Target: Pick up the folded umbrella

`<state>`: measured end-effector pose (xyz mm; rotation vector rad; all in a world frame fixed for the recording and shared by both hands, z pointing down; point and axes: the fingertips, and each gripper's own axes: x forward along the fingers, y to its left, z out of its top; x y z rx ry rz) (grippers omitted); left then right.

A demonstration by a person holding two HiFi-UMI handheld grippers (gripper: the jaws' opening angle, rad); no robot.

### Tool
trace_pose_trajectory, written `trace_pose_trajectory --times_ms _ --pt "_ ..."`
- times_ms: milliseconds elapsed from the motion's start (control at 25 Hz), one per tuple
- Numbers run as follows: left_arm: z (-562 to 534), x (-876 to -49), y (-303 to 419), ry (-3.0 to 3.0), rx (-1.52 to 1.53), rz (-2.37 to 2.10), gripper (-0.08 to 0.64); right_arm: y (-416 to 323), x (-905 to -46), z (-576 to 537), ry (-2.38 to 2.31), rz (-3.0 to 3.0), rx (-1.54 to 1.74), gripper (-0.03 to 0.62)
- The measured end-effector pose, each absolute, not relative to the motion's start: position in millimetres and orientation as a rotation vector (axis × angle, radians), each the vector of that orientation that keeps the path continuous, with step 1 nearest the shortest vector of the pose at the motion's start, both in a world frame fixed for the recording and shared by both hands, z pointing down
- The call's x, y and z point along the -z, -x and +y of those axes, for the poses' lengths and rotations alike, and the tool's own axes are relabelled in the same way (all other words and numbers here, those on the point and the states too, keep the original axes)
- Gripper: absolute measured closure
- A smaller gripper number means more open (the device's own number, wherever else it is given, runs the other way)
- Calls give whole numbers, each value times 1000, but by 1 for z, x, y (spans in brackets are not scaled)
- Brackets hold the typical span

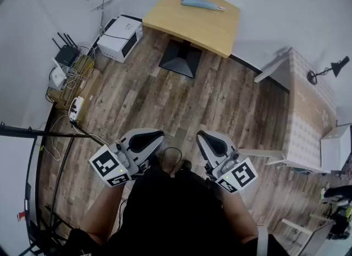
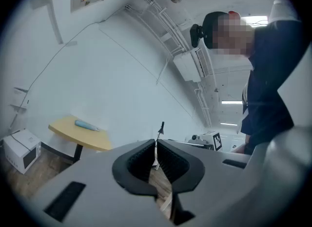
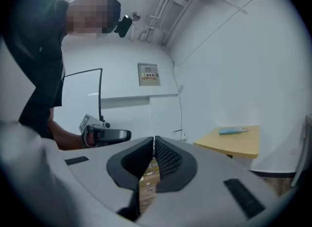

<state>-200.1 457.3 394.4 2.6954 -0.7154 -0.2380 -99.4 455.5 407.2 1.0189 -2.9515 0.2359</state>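
Jaws pressed together, empty, on left gripper [image 1: 155, 138] and right gripper [image 1: 202, 138]. The folded umbrella [image 1: 200, 3] lies on the yellow table [image 1: 190, 27], well apart from both

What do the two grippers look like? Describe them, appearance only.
The left gripper and right gripper match: pale grey shells, black ribbed pads, and a white cube with black square markers at the rear. The person wears a black top.

umbrella [image 1: 202, 4] on table [image 1: 181, 27], microwave [image 1: 120, 38] left (on floor [image 1: 165, 104])
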Motion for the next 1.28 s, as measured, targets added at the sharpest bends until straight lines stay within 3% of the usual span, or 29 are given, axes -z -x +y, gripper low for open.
trace_pose_trajectory --times_ms 320,800,1280 --pt "472 -380 144 -2701 219 -738 548 8 -410 472 -1113 -2919 -269 568" --pt "495 -387 88 -2697 97 -690 548 -27 -402 487 -1099 -2995 -150 566" --pt "526 -402 -13 -2603 140 -512 549 -92 -428 507 -1059 -2994 -306 566"
